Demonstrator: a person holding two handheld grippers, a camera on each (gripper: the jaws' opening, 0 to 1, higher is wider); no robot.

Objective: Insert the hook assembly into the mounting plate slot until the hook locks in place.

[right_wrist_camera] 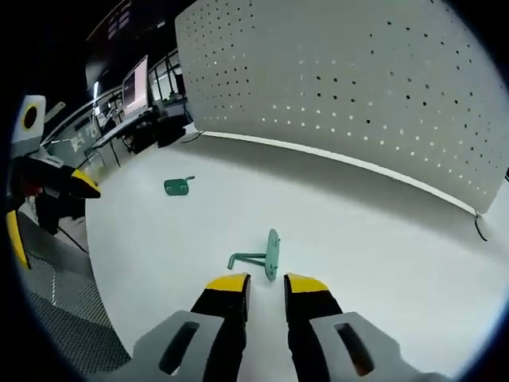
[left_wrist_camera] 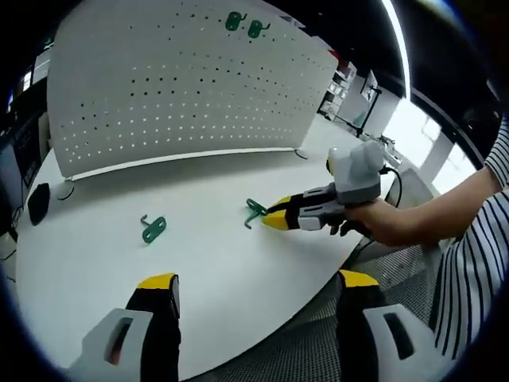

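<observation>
**Right gripper at the hook, not yet on it**

In the left gripper view we look out over the white table (left_wrist_camera: 223,278) with our own left gripper (left_wrist_camera: 258,290) low in front, its jaws spread wide and holding nothing. Ahead stands the white pegboard (left_wrist_camera: 183,87), upright along the far edge of the table, and we spot two green hooks (left_wrist_camera: 243,25) already hanging near its top. On the table lies a spare hook (left_wrist_camera: 153,229), well to the left. Over on the right a hand (left_wrist_camera: 382,224) brings the right gripper (left_wrist_camera: 274,217) in, yellow tips right at a green hook (left_wrist_camera: 254,212) lying on the table; whether they touch it we cannot tell from here.

In the right gripper view we get it close. The right gripper (right_wrist_camera: 266,282) has its jaws drawn near together with a narrow gap left between them, and nothing is in that gap. The hook (right_wrist_camera: 266,255) sits just beyond the tips, its plate standing on edge and its arm pointing left. The spare hook (right_wrist_camera: 178,186) lies farther off, well apart. The pegboard (right_wrist_camera: 358,87) curves across the back, and the left gripper (right_wrist_camera: 48,191) shows at the left edge.
</observation>
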